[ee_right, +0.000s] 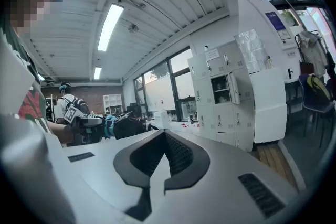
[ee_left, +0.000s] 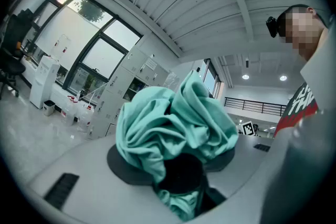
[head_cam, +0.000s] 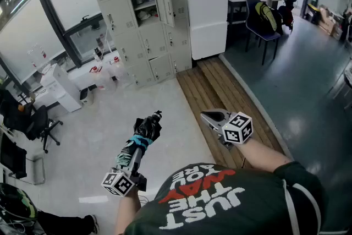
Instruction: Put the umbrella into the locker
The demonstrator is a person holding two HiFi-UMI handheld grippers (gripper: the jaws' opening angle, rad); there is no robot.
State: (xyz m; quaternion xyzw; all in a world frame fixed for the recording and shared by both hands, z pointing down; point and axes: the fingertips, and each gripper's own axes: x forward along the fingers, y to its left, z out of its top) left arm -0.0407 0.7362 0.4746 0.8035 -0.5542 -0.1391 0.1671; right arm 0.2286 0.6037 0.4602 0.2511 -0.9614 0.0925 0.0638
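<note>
A folded umbrella (head_cam: pixel 144 134), black with a teal strap, is clamped in my left gripper (head_cam: pixel 136 150) and points out toward the lockers. In the left gripper view its teal and black fabric (ee_left: pixel 173 128) bulges between the jaws and fills the middle. My right gripper (head_cam: pixel 208 116) hangs beside it to the right, shut and empty, its jaws meeting at a point (ee_right: pixel 164 162). The beige locker bank (head_cam: pixel 137 25) stands across the floor with one compartment (head_cam: pixel 144 5) open, its door swung right. In the right gripper view the umbrella (ee_right: pixel 126 124) shows at left and the open locker (ee_right: pixel 226 89) at right.
A white cabinet (head_cam: pixel 208 19) stands right of the lockers, with a blue chair (head_cam: pixel 263 22) and a desk beyond. A wooden strip (head_cam: pixel 220 91) runs along the floor on the right. Bottles (head_cam: pixel 102 74) and a black office chair (head_cam: pixel 36 121) stand at the left by the windows.
</note>
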